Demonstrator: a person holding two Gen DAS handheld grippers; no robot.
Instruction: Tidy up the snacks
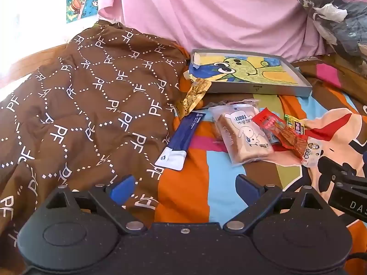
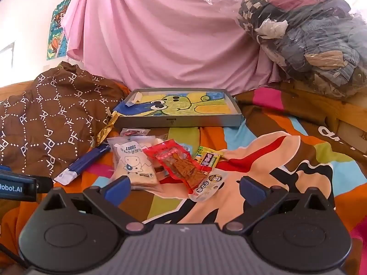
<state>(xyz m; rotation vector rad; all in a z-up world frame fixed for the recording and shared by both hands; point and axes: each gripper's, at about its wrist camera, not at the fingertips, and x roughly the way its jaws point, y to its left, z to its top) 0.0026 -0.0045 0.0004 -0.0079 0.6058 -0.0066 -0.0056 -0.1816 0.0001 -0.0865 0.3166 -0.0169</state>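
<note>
Several snack packets lie on a colourful bedsheet in front of a shallow grey box (image 1: 259, 90) (image 2: 179, 121) lined with a cartoon drawing. A toast packet (image 1: 243, 135) (image 2: 133, 162), a red spicy-strip packet (image 1: 284, 133) (image 2: 181, 162), a long blue packet (image 1: 183, 137) (image 2: 84, 162), a gold packet (image 1: 195, 96) (image 2: 105, 130), a green-yellow packet (image 2: 208, 159) and a small white packet (image 1: 312, 153) (image 2: 208, 185) are spread there. My left gripper (image 1: 185, 190) is open, just short of the blue packet. Open too, my right gripper (image 2: 185, 188) hovers before the red and white packets. Neither holds anything.
A brown quilt with white letters (image 1: 80, 105) (image 2: 50, 119) is heaped at the left. Behind the box hangs a pink cloth (image 1: 206, 11) (image 2: 160, 34). A clear bag of clothes (image 2: 309, 34) sits at the back right, above a wooden bed edge (image 2: 339, 112).
</note>
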